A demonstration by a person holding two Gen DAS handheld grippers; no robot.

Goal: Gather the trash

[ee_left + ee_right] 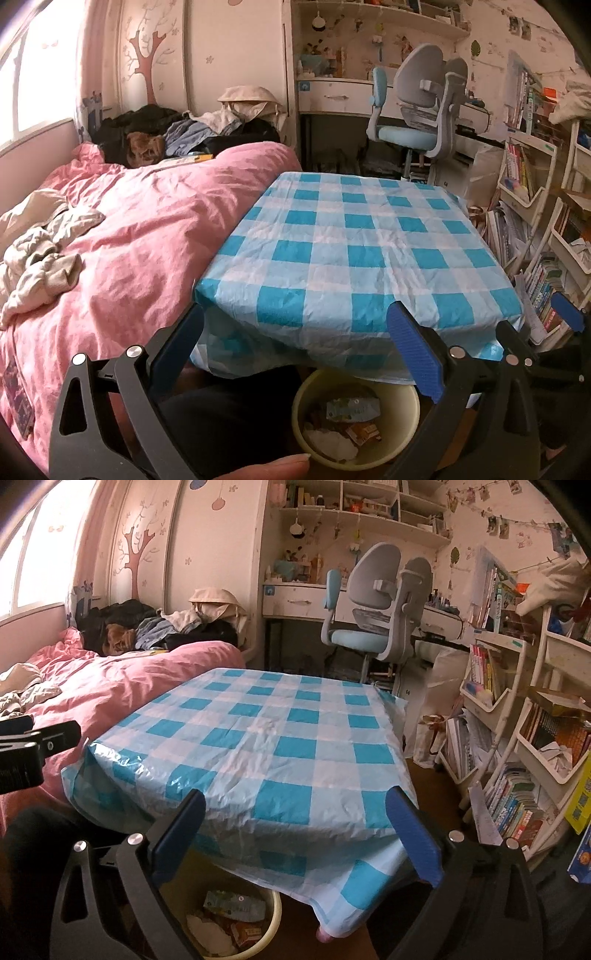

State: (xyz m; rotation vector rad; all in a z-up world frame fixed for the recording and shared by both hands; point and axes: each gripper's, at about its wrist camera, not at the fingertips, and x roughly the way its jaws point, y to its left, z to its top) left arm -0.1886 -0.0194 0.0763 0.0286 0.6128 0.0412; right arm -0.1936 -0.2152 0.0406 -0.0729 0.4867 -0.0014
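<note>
Several pieces of trash (pixel 352 424) lie in the pale yellow bin (pixel 402 435) on the floor under the near edge of the table: wrappers and crumpled paper. The checked tablecloth (pixel 365 240) shows nothing left on top. Left gripper (pixel 295 350): jaws spread wide, nothing between them. Right gripper (pixel 295 834): jaws spread wide, empty. Judgement: collection from the table looks finished. Stray litter elsewhere in the cluttered room cannot be ruled out.
</note>
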